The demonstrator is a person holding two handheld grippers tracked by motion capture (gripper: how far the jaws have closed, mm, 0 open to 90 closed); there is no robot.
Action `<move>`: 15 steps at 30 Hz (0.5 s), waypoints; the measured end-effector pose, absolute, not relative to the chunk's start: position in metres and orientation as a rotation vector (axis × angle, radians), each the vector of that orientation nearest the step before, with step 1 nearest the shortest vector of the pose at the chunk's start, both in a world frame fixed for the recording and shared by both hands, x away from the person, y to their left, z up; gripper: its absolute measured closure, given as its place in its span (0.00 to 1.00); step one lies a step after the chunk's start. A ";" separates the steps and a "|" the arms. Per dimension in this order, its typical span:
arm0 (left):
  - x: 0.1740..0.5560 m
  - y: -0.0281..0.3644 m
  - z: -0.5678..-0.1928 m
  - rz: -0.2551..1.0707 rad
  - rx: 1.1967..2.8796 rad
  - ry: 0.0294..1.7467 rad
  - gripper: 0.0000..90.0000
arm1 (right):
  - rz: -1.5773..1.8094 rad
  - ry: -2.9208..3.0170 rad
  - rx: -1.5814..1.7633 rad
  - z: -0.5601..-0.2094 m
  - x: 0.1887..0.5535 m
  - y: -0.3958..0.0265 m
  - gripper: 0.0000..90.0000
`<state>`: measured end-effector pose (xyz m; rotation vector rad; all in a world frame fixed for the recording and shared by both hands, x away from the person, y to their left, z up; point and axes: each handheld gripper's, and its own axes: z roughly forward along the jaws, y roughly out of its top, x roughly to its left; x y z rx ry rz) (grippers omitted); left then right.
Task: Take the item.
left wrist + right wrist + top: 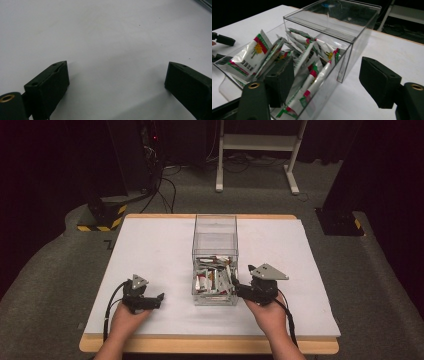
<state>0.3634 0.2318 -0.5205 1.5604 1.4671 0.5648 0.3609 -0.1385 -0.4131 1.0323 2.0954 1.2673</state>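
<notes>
A: Starting left of the clear acrylic box (pixel 215 260): the left hand-held gripper (pixel 150 301) is resting on the white table (pixel 150 250), well apart from the box, with its jaws spread wide and nothing but bare table between them.

B: And the box itself?

A: It is standing near the middle of the table, with its open drawer (pixel 244 75) pulled toward the person and holding a loose heap of foil sachets (pixel 249 57) with red and green print.

B: Right of the box?

A: The right hand-held gripper (pixel 239 287) is sitting at the drawer's front right corner. Its jaws are standing apart, one inside the drawer among the sachets, the other outside the clear wall, so they are straddling that wall and pinching nothing that I can make out.

B: So how should this step go?

A: I judge it as working at the drawer or fishing out a sachet. For a sachet, both jaws should be going inside the wall, closing on one upright packet by its edge, then lifting straight up so the neighbours are not dragging along. The left hand-held gripper could be steadying the box.

B: What is hard to read?

A: The inner jaw is hiding the sachets behind it, so contact there is unclear. The print is too small to read, and the box's back half is glaring.
</notes>
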 end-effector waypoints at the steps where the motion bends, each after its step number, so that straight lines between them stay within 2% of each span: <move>1: 0.363 0.232 -0.520 0.565 1.560 1.467 0.06 | 1.269 2.097 1.026 -0.413 0.360 -0.138 0.35; 15: 0.363 0.232 -0.520 0.565 1.560 1.467 0.06 | 1.294 2.148 0.968 -0.412 0.355 -0.115 0.41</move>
